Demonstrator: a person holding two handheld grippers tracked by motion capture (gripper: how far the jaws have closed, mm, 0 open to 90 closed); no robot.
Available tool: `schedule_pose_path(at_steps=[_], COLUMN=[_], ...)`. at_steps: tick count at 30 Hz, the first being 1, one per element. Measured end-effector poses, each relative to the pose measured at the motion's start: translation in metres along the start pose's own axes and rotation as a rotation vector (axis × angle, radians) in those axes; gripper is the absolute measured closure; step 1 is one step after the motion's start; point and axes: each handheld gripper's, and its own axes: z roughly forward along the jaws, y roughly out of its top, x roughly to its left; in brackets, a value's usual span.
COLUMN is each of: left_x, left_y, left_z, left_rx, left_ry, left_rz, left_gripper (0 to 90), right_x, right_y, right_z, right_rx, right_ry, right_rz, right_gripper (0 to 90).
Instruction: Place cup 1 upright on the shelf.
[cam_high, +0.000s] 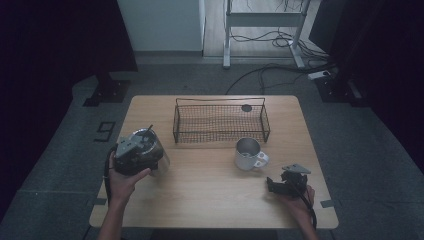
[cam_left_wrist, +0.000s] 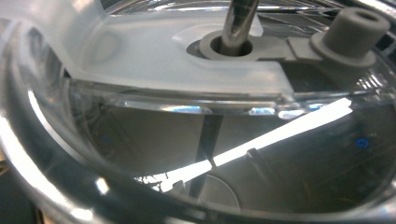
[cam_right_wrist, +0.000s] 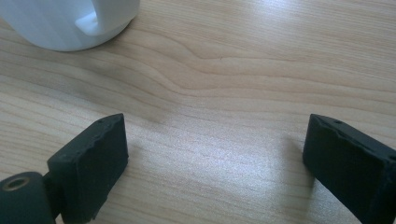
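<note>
Left tool (cam_high: 134, 150): I see it pressed against a clear lidded jug (cam_high: 155, 152) at the bench's (cam_high: 200, 200) left edge; grip state I cannot tell.
Right tool (cam_right_wrist: 215, 154): released, jaws wide, low over bare bench.
Mug (cam_high: 248, 153): just ahead of my right tool.
Basket (cam_high: 220, 122): beyond the mug.

A single dark numeral "9" (cam_high: 105, 131) is showing on the grey floor (cam_high: 60, 150), lying just left of the table's (cam_high: 210, 200) far-left corner.

On the bench (cam_high: 210, 200) there is one wire basket (cam_high: 220, 121); one white mug (cam_high: 249, 154); one clear lidded cup (cam_high: 150, 147); two grippers, left (cam_high: 131, 150) and right (cam_high: 280, 186).
</note>
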Motion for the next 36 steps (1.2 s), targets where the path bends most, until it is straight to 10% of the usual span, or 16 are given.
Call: schedule_pose_path(at_steps=[36], left_x=[-0.028], left_y=[0.039], left_z=[0.024], left_rx=[0.001], left_ry=[0.051], left_rz=[0.016], left_gripper=[4.0], right_x=[-0.001], right_y=[0.0], right_z=[-0.001], right_rx=[-0.011], right_ry=[-0.005], right_rz=[0.009], right_gripper=[10.7])
